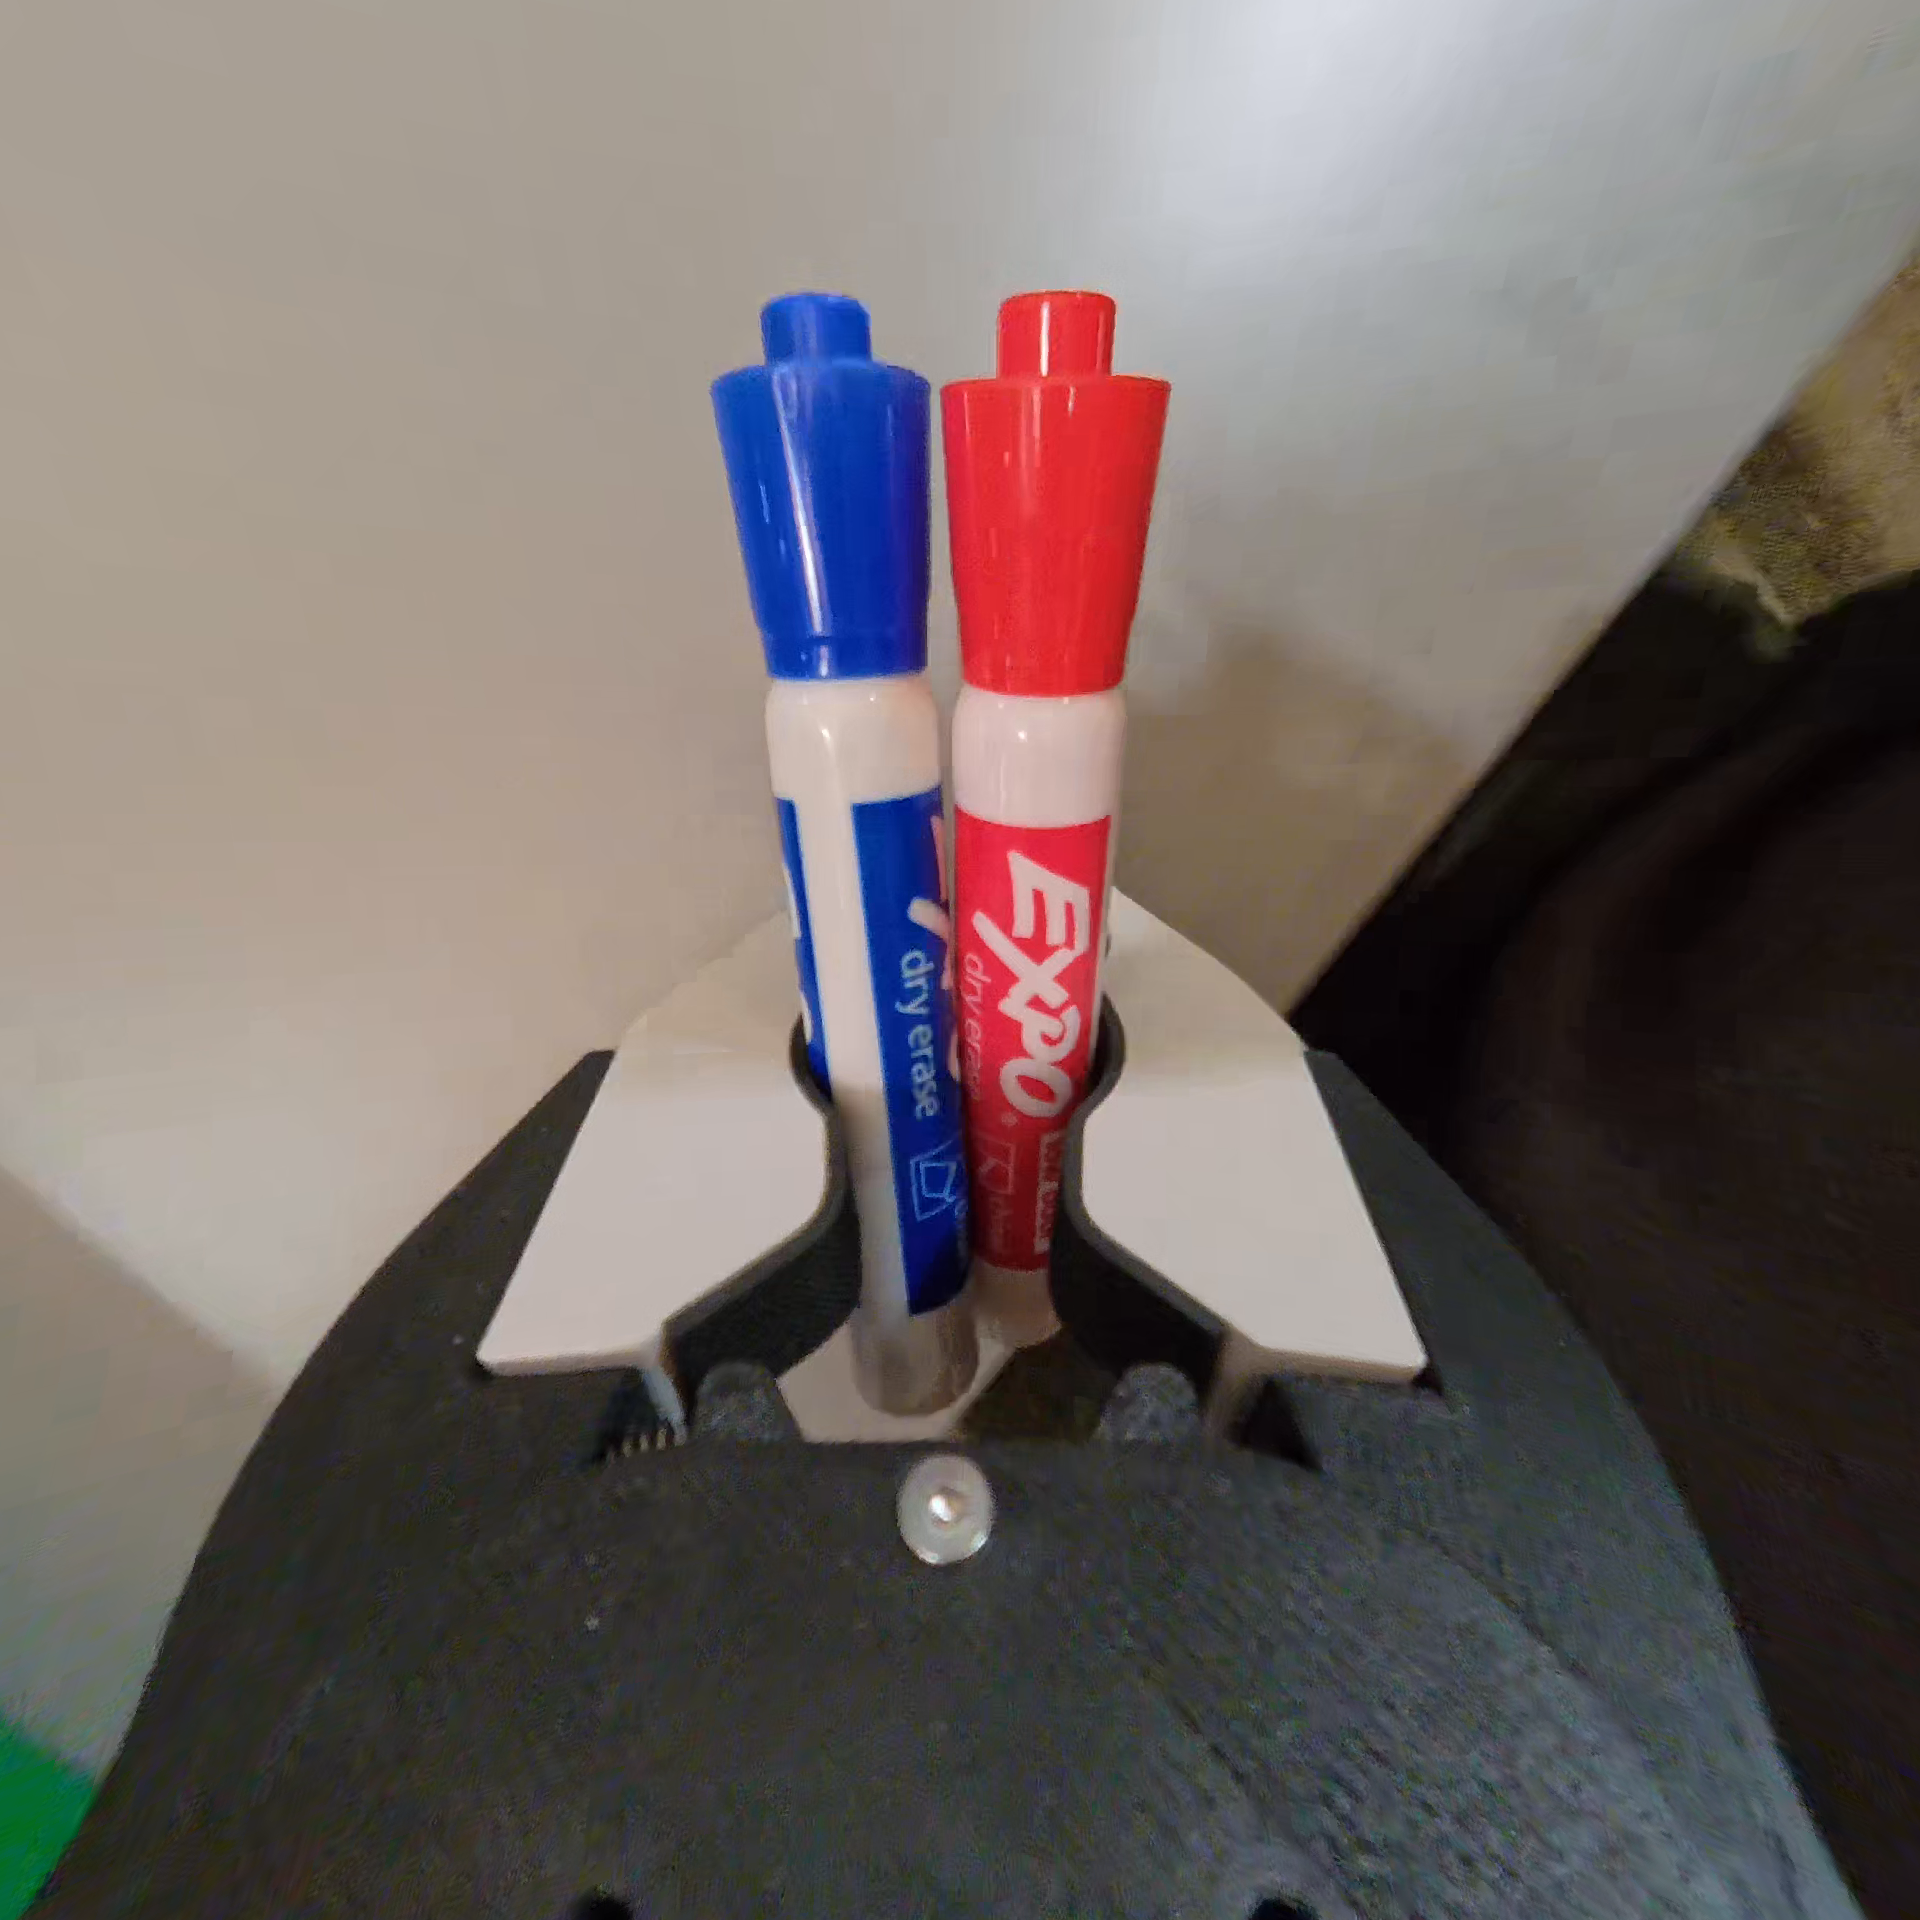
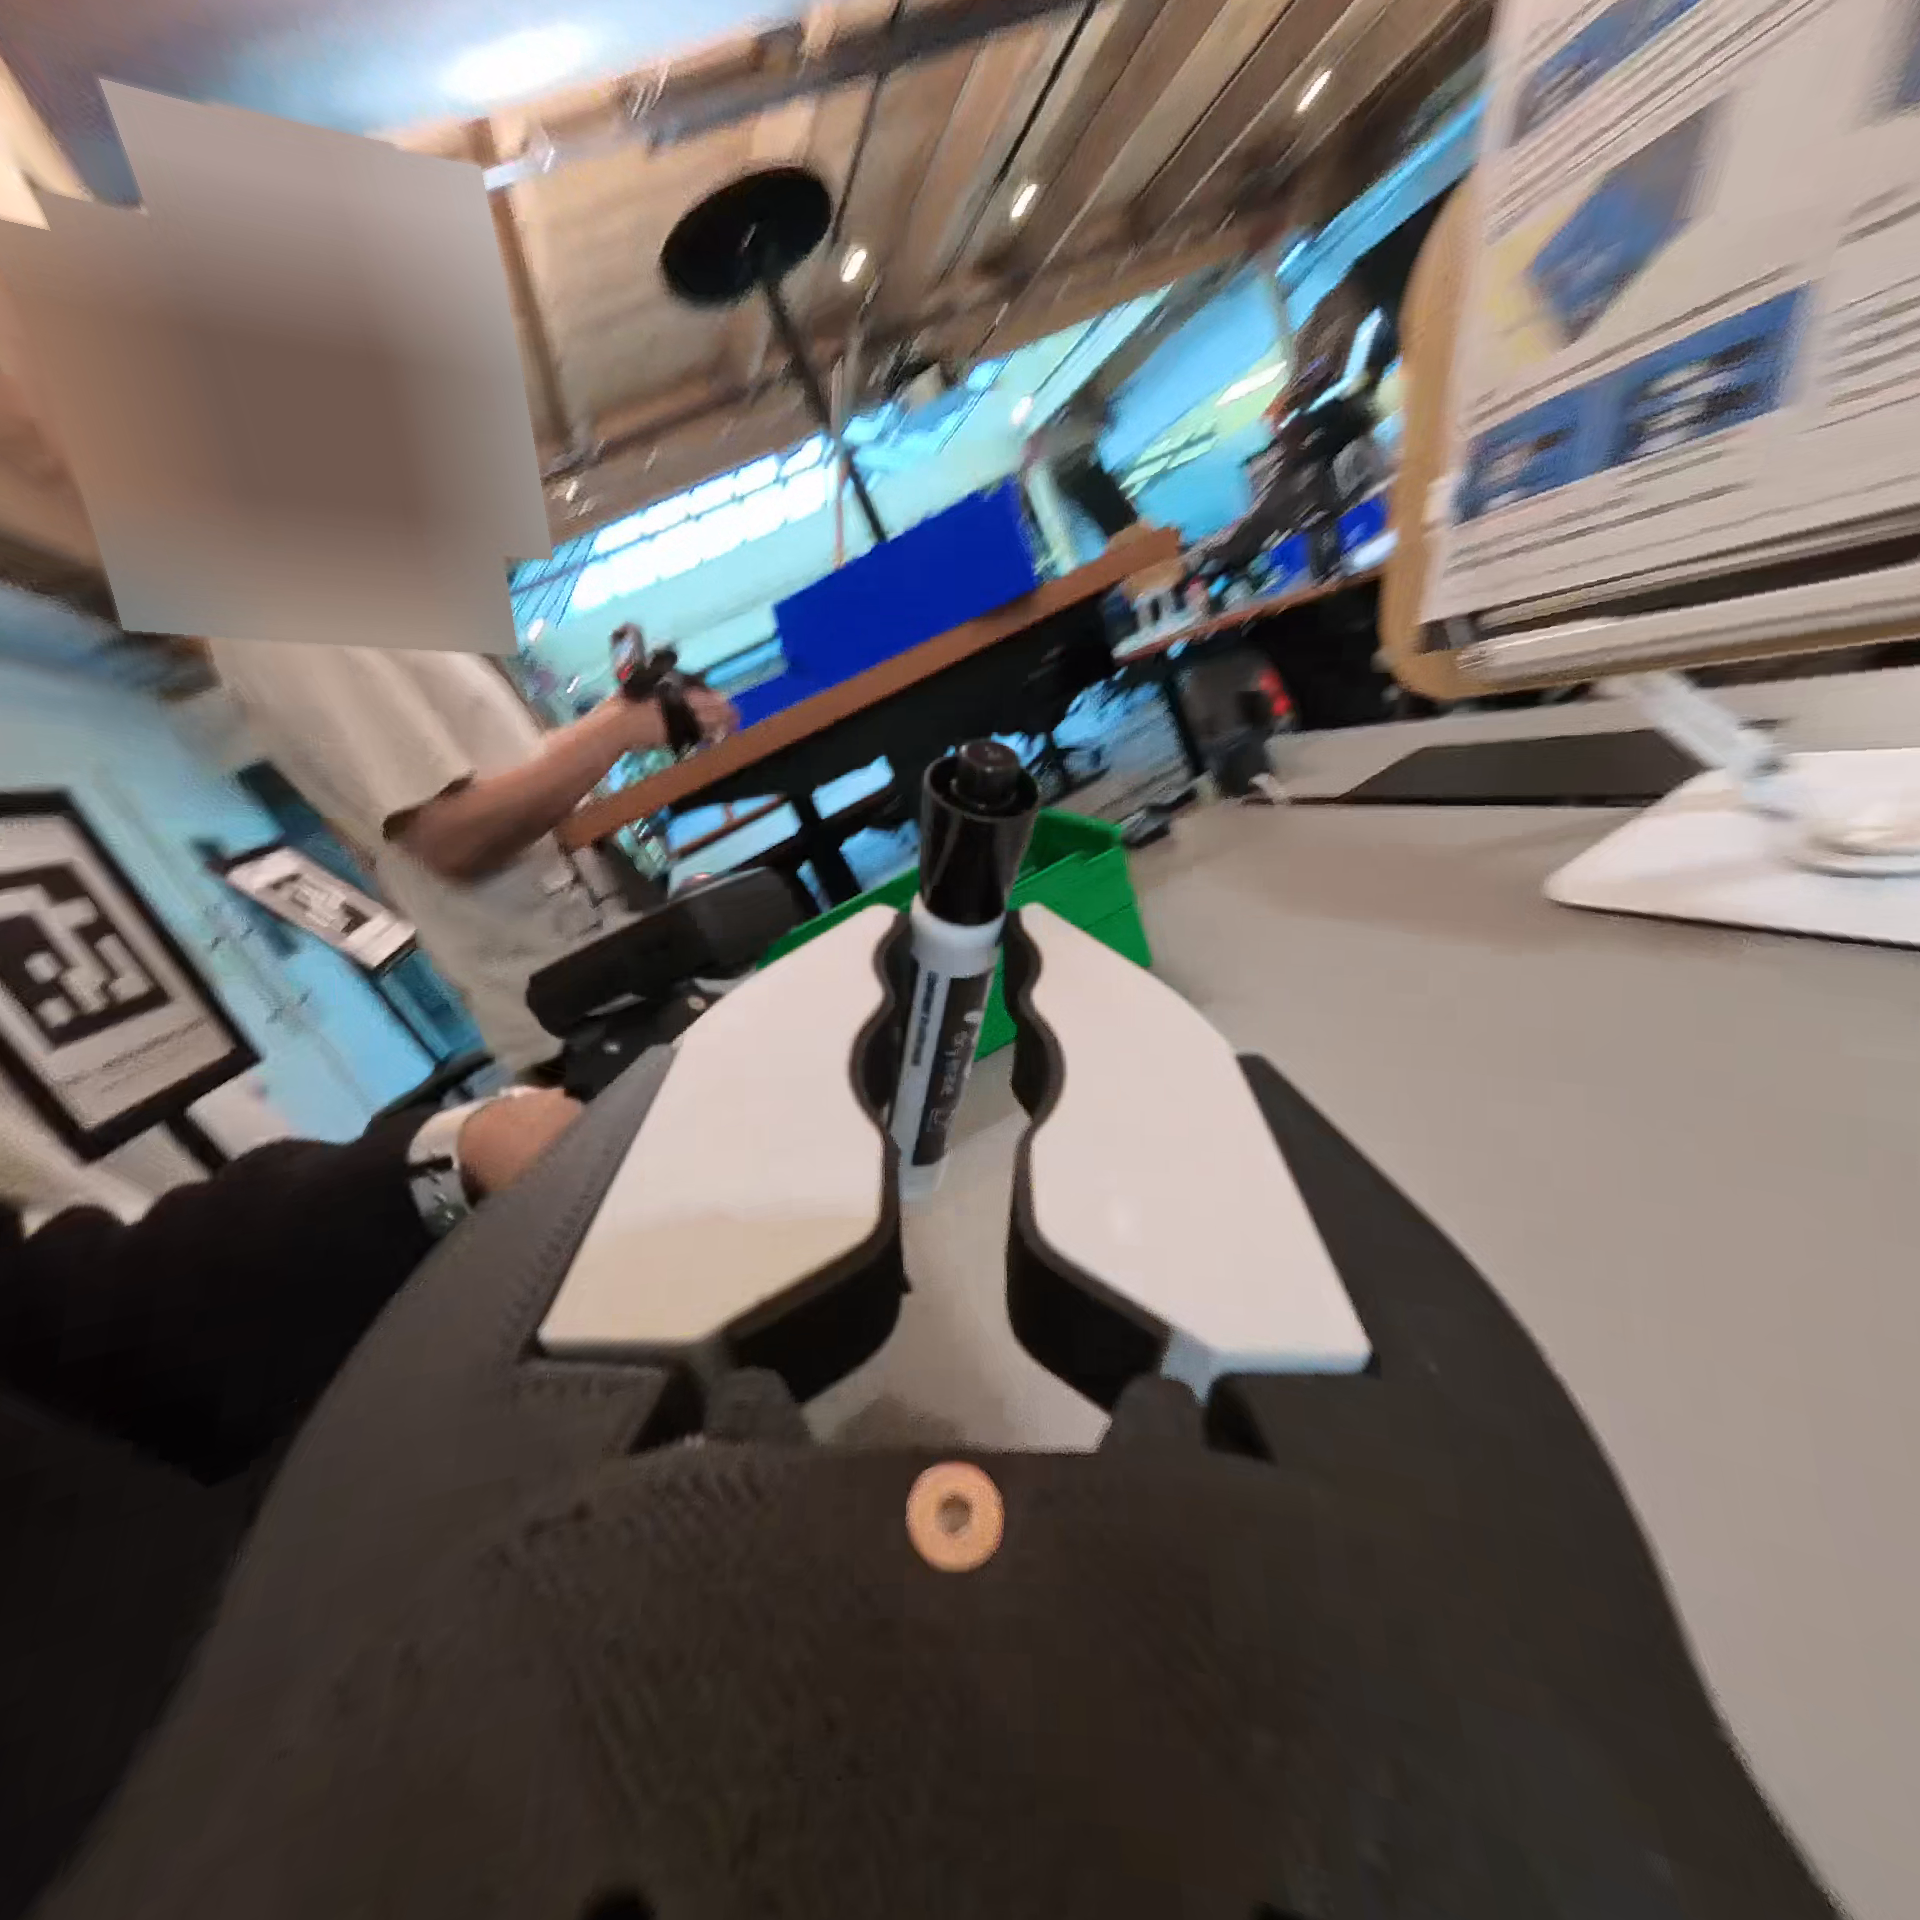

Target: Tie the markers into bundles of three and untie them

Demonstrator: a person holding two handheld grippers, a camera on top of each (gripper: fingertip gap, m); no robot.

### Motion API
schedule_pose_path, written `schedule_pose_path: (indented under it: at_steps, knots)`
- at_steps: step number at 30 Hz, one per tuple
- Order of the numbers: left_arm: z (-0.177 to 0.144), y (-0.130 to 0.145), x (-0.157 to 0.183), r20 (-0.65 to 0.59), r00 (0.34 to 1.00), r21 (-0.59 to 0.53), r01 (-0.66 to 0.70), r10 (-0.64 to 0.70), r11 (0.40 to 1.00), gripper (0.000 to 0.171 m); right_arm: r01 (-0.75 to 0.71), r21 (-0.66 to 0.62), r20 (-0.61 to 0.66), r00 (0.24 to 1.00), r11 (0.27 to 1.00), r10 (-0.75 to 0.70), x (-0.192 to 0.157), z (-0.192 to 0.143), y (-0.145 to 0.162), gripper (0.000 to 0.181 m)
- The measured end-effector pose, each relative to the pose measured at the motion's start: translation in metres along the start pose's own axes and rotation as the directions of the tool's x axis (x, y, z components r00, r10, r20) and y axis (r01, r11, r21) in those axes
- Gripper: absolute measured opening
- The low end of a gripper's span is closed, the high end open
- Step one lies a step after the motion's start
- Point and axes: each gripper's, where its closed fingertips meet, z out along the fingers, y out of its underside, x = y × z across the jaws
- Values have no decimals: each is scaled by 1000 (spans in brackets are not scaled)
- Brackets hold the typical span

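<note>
Gripping two capped dry-erase markers side by side, the left claw (image 1: pixel 951 1049) is clamped shut around a white-barrelled marker with a blue cap and blue label (image 1: pixel 831 727), on its left, and a white-barrelled marker with a red cap and red label (image 1: pixel 1044 727), on its right. Both long axes run straight ahead of the claw, caps forward, barrels touching. Each label carries printed white writing, which I leave unread.

The right claw (image 2: pixel 956 966) is closed on a single white-barrelled marker with a black cap (image 2: pixel 951 935), whose axis also points forward, leaning slightly right. Its label print is too blurred to read. Beyond this claw's tips sits a green plastic bin (image 2: pixel 1081 894) on the grey tabletop (image 2: pixel 1455 1091).

I judge the black marker must come alongside the pair, axes parallel, to complete a bundle of three; neither view shows how far apart the claws are.
</note>
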Motion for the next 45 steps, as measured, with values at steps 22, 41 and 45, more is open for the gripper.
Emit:
schedule_pose_path:
  at_steps: [22, 41, 45]
  knots:
    - [86, -98, 109, -177, 943, 60, -277, 283, 959, 42, -130, 125, -272, 949, 984, 160, 36, -101, 11, 17]
    - [73, -76, 83, -148, 970, -16, -196, 191, 981, 43, -342, 104, -207, 911, 934, 357, 44, -69, 46, 17]
    - [73, -73, 82, -153, 967, -31, -211, 204, 977, 43, -341, 99, -209, 911, 935, 354, 43, -70, 47, 17]
